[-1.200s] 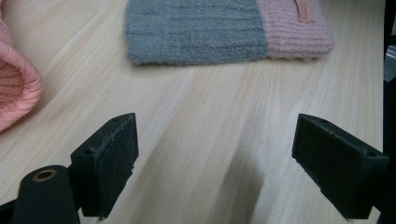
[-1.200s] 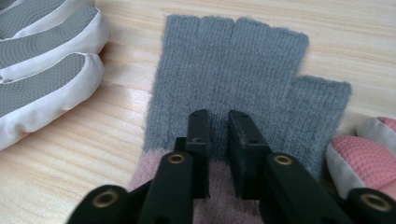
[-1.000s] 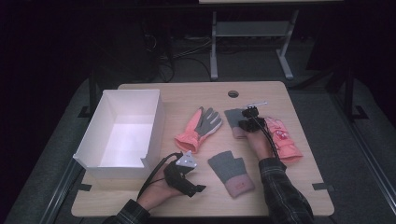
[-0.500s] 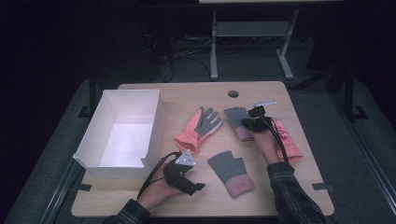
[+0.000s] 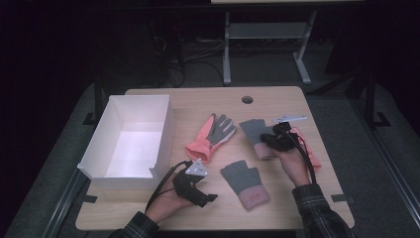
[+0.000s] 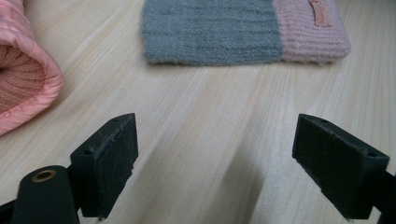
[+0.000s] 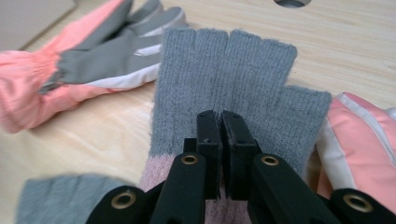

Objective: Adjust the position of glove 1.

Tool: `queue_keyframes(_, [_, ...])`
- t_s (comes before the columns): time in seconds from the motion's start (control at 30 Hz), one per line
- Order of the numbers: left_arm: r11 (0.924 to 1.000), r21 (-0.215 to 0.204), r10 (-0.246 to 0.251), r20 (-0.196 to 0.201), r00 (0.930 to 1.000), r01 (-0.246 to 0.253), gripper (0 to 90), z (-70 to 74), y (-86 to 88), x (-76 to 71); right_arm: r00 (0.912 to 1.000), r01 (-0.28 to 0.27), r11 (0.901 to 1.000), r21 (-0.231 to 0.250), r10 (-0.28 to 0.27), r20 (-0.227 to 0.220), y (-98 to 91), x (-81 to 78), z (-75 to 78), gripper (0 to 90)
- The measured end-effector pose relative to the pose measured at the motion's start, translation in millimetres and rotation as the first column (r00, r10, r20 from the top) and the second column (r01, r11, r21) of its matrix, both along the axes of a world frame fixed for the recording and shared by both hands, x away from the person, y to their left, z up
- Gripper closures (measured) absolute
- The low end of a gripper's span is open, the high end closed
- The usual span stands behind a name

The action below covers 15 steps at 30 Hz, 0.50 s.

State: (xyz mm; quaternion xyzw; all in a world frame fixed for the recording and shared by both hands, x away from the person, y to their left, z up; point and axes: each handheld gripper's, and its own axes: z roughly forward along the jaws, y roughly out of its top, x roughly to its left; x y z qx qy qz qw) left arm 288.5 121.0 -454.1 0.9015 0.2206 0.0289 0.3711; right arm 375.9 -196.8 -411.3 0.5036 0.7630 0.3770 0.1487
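Right gripper view looks along the right tool [image 7: 220, 122], its two black jaws pressed together on a pinch of fabric near the middle of a grey knitted fingerless glove with a pale pink cuff [image 7: 224, 84] — the glove's stubby finger ends spread away from the camera over the light wooden counter [image 7: 373, 37]. Just right of that glove lies a padded salmon-pink ski glove [image 7: 359, 144], its edge touching the knit; to the left, apart from it, a second salmon ski glove with a grey palm [image 7: 93, 60] lies flat.

From the high view, the right tool [image 5: 273, 140] sits over the held glove [image 5: 251, 130] right of the counter's centre, with the person's hand behind it. The left tool [image 5: 210, 198] rests near the front edge, its jaws standing wide apart with nothing between them — in the left gripper view [image 6: 212, 163] bare wood shows between the pads. Just beyond it lies a matching grey-and-pink knitted glove [image 5: 245, 183]. An open white rectangular box [image 5: 163, 130] stands at the counter's left side.
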Motion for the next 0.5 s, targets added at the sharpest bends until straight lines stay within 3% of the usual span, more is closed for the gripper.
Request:
queue_keyframes(0.3, [0.9999, 0.007, -0.009, 0.004, 0.9999, 0.009, 14.0, 0.1, -1.1, -1.4, 0.9986, -0.053, 0.9985, -0.013, 0.053, -0.001, -2.3, -35.7, 4.3, 86.6])
queue_keyframes(0.5, [0.9997, 0.016, -0.017, 0.005, 0.9998, 0.017, 14.1, -0.9, -2.0, -0.1, 0.9946, -0.102, 0.9948, 0.007, 0.102, -0.023, 1.8, -60.6, 4.3, 86.7])
